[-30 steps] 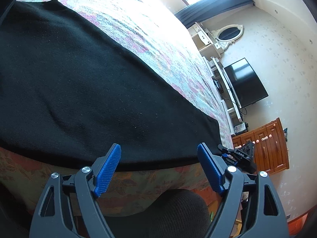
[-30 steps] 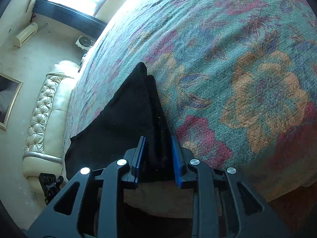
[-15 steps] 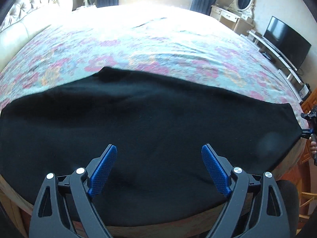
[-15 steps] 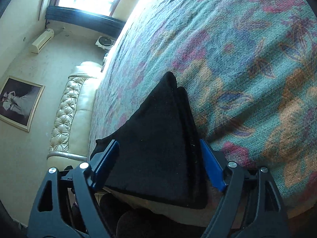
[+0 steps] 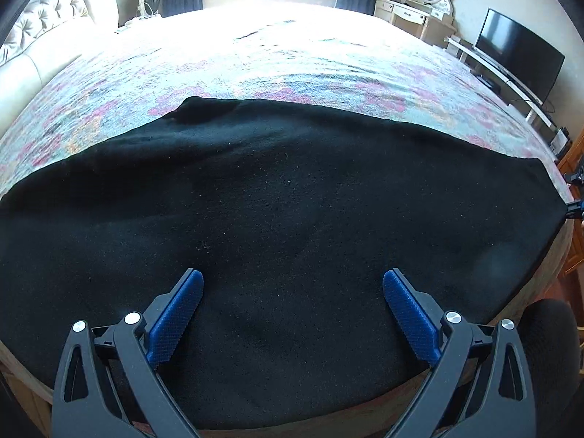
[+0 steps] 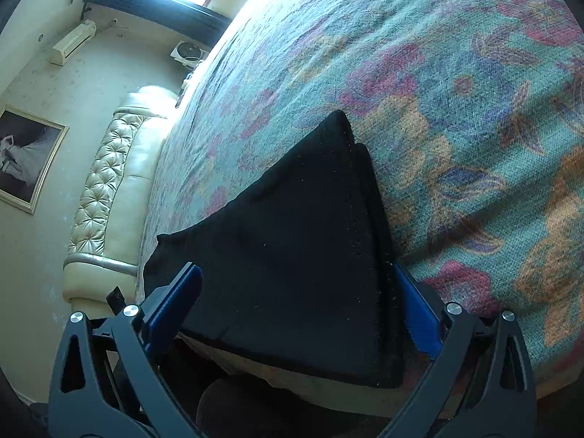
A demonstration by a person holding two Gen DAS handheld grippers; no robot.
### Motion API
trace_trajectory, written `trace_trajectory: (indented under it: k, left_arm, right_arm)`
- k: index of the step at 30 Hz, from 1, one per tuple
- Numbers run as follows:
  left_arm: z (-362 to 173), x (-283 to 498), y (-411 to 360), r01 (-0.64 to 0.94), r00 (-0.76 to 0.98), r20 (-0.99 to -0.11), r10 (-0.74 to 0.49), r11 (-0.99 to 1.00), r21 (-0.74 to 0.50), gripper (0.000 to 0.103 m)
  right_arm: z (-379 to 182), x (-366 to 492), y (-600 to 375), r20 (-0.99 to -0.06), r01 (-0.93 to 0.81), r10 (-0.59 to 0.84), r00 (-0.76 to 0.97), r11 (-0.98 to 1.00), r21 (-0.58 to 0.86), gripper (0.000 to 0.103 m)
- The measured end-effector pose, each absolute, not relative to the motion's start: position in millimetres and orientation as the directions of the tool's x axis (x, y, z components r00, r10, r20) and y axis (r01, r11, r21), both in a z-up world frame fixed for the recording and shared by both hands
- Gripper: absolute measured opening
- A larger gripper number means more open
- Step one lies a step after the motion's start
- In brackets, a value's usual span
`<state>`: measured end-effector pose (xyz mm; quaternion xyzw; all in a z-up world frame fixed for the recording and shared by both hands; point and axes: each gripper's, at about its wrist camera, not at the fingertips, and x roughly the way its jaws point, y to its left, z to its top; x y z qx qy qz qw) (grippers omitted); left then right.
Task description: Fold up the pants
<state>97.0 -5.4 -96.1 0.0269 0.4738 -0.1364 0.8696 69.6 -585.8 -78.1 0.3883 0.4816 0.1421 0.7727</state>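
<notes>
Black pants (image 5: 284, 204) lie flat along the near edge of the bed, folded lengthwise into one long band. My left gripper (image 5: 292, 292) is open and empty, hovering over the middle of the pants. My right gripper (image 6: 295, 292) is open at the pants' end (image 6: 292, 248), its blue pads standing wide on either side of the cloth, which rests on the bed. The right gripper also shows as a small dark shape at the far right of the left wrist view (image 5: 576, 204).
The bed has a floral bedspread (image 6: 474, 109). A cream tufted headboard (image 6: 106, 189) is at the left. A TV (image 5: 518, 54) and dressing table (image 5: 412, 18) stand by the right wall. A dark rounded shape (image 5: 551, 357) sits below the bed edge.
My right gripper has opened and let go of the pants' end. My left gripper swung from the bed's edge to over the middle of the pants, staying open.
</notes>
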Motion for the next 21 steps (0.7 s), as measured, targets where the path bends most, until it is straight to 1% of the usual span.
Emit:
trace_trajectory:
  k: [1, 2, 3, 4, 5, 6, 7, 11, 16, 19, 21]
  left_arm:
    - [-94.8, 96.0, -6.2, 0.261, 0.522, -0.828, -0.202, 0.963, -0.071, 0.098]
    - [-93.9, 95.2, -6.0, 0.257, 0.536, -0.821, -0.195, 0.964, -0.061, 0.098]
    - [-91.6, 94.2, -4.5, 0.246, 0.556, -0.810, -0.188, 0.968, -0.055, 0.098]
    - [-90.5, 93.9, -0.1, 0.230, 0.574, -0.798, -0.183, 0.972, -0.057, 0.098]
    - [-88.3, 95.0, 6.6, 0.210, 0.588, -0.788, -0.182, 0.975, -0.069, 0.098]
    - [-87.0, 98.5, 11.1, 0.193, 0.593, -0.783, -0.188, 0.977, -0.088, 0.098]
    - [-85.7, 100.0, 18.1, 0.174, 0.593, -0.782, -0.193, 0.979, -0.110, 0.098]
    - [-74.2, 102.7, 47.3, 0.084, 0.612, -0.770, -0.183, 0.982, -0.167, 0.098]
    - [-56.5, 103.1, 88.1, -0.012, 0.648, -0.744, -0.167, 0.973, -0.229, 0.098]
    - [-47.8, 101.3, 106.5, -0.045, 0.658, -0.737, -0.156, 0.968, -0.245, 0.098]
    - [-42.8, 98.6, 114.0, -0.054, 0.662, -0.736, -0.142, 0.970, -0.235, 0.098]
  right_arm:
    - [-77.0, 70.4, -584.2, -0.659, 0.161, 0.575, 0.486, 0.682, 0.714, 0.094]
    - [-76.0, 70.8, -583.1, -0.689, 0.174, 0.549, 0.474, 0.709, 0.684, 0.078]
    - [-75.4, 70.8, -582.5, -0.727, 0.199, 0.510, 0.459, 0.739, 0.644, 0.050]
    - [-75.7, 70.2, -581.3, -0.760, 0.232, 0.472, 0.447, 0.759, 0.608, 0.037]
    - [-77.8, 68.2, -586.2, -0.755, 0.247, 0.480, 0.447, 0.745, 0.620, 0.019]
    - [-80.8, 65.2, -589.3, -0.731, 0.254, 0.509, 0.455, 0.712, 0.654, 0.017]
    - [-82.1, 63.4, -591.0, -0.721, 0.262, 0.518, 0.460, 0.696, 0.668, 0.016]
    - [-72.4, 62.5, -585.2, -0.714, 0.246, 0.505, 0.486, 0.705, 0.665, 0.014]
    - [-42.9, 62.7, -574.8, -0.680, 0.206, 0.506, 0.530, 0.701, 0.683, 0.013]
    - [-21.8, 63.1, -564.3, -0.675, 0.189, 0.494, 0.547, 0.713, 0.675, 0.013]
    - [-6.1, 62.9, -556.1, -0.659, 0.168, 0.495, 0.567, 0.714, 0.680, 0.013]
